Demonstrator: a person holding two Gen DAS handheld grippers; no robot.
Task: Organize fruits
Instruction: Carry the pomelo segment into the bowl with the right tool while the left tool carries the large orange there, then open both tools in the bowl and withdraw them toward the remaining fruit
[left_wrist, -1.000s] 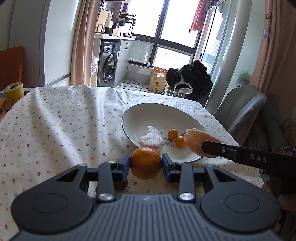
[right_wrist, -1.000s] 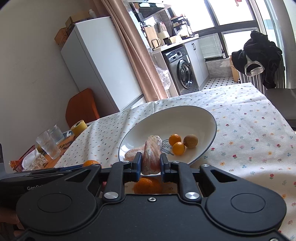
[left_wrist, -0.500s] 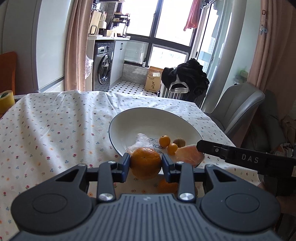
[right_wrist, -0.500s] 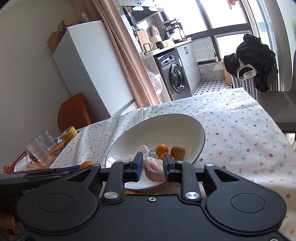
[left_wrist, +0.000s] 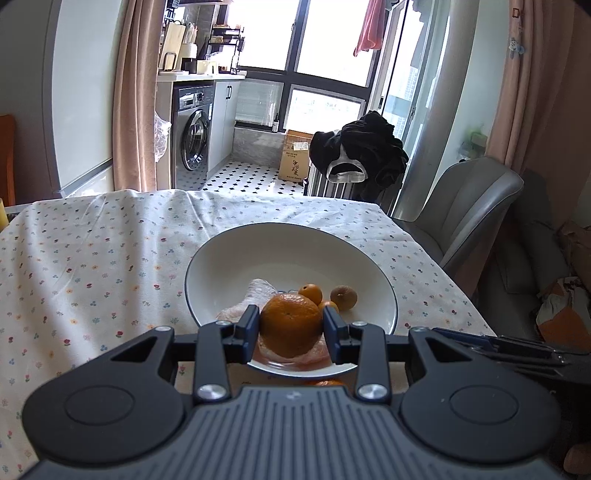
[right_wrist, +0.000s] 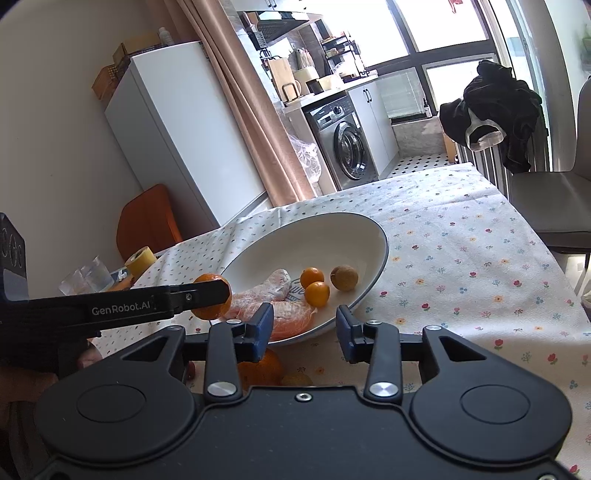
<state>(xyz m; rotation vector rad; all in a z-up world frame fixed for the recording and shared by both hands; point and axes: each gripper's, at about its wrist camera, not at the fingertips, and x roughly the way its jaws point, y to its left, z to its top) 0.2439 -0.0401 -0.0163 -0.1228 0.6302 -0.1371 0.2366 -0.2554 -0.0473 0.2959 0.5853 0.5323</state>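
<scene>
My left gripper (left_wrist: 291, 326) is shut on a round orange (left_wrist: 291, 325), held just over the near rim of the white bowl (left_wrist: 280, 254). The right wrist view shows the same orange (right_wrist: 210, 301) at the bowl's left side. My right gripper (right_wrist: 304, 325) is open at the bowl's near edge with nothing between its fingers. A plastic-wrapped peeled fruit (right_wrist: 291, 321) lies in the bowl just ahead of it. A second wrapped piece (right_wrist: 273, 284), two small kumquats (right_wrist: 312, 277) and a brown fruit (right_wrist: 344, 277) also lie in the bowl.
On the floral tablecloth below my right gripper lie another orange (right_wrist: 262, 367) and a yellowish fruit (right_wrist: 297, 378). Glasses (right_wrist: 86, 275) and a yellow tape roll (right_wrist: 140, 258) stand at the table's left. A grey chair (left_wrist: 472, 206) is past the right edge.
My right gripper opened and let the wrapped fruit go into the bowl, then drew back slightly. My left gripper carried the orange forward to the bowl's near rim.
</scene>
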